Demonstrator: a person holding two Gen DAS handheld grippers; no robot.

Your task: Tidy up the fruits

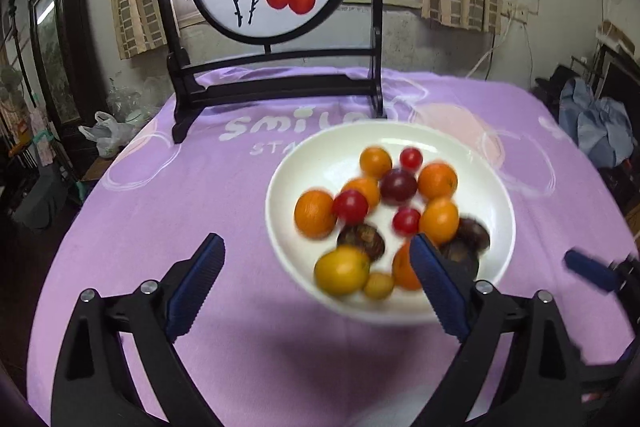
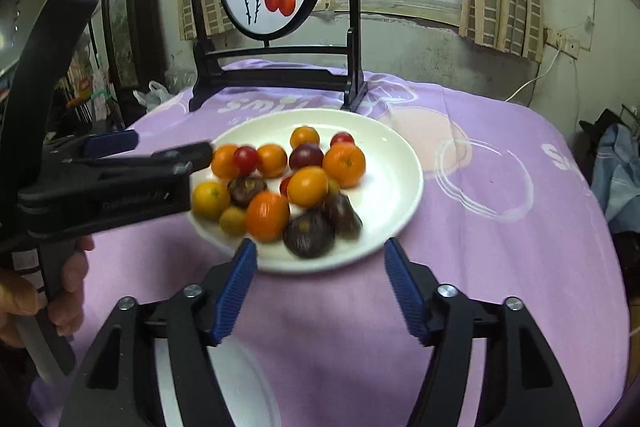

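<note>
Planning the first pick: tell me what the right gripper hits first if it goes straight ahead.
Probably the near rim of the white plate, then the dark fruit just behind it. The right gripper is open; its height above the rim is unclear.

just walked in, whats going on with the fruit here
A person holds a two-finger gripper in each hand over a white plate of mixed fruit on a purple cloth. The left gripper and right gripper are both open and empty, near the plate's front edge. All the fruit shown sits on the plate. Part of a second white dish shows below the right gripper.
</note>
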